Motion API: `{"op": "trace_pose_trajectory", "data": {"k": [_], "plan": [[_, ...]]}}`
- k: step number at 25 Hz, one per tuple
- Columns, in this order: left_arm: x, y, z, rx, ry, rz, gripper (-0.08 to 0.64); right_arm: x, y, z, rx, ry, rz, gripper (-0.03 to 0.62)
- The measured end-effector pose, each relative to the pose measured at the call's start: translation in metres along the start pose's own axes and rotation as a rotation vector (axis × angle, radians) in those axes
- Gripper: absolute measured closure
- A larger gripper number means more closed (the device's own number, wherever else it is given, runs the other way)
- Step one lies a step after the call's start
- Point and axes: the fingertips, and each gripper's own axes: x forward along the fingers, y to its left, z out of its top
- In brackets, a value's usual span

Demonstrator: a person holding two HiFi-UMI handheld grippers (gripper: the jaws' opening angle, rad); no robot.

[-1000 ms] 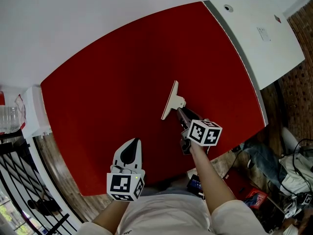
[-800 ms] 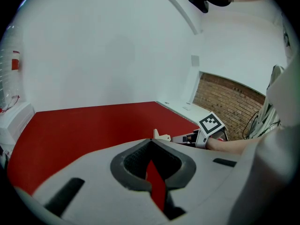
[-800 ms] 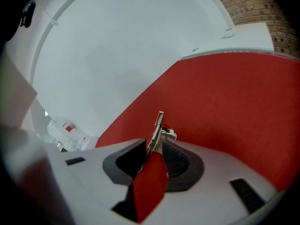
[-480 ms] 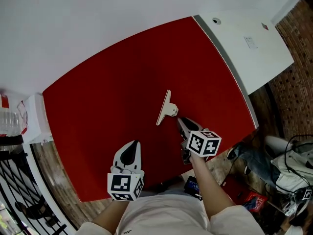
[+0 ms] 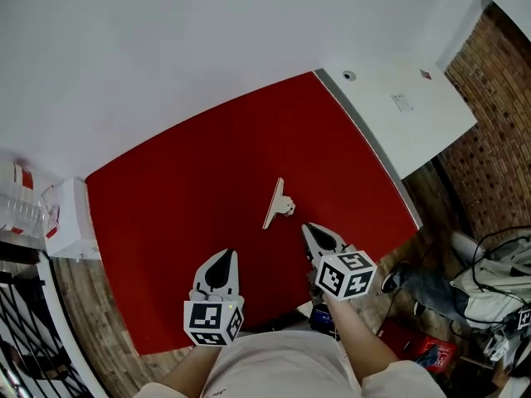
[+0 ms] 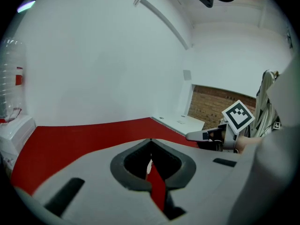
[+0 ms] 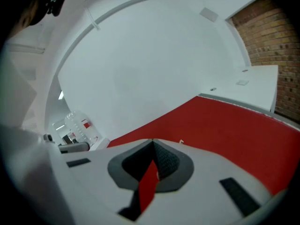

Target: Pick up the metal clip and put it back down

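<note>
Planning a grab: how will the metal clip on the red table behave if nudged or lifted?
The metal clip looks thin and rigid, so probably stiff and light. It is a long narrow bar with a small stub on one side, so an off-centre nudge would likely spin it. On the red table it shouldn't roll.

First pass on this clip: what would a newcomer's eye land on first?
The big red table top fills the head view, with a pale metal clip lying alone near its middle. Nearer the person, the left gripper and right gripper hover over the red, both shut and empty, clear of the clip.
</note>
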Motion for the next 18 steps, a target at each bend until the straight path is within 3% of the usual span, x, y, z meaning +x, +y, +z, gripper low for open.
{"op": "trace_pose_trajectory", "data": {"k": [8,18], "plan": [[-0.028,-0.015,0.022,0.01,-0.061,-0.022,0.555,-0.06,0.058,0.013,-0.123,-0.061,0.024,0.588],[-0.042,-0.026,0.019,0.033,-0.068,-0.051,0.555,-0.085,0.09,0.003,-0.228,-0.11,0.004,0.588]]}}
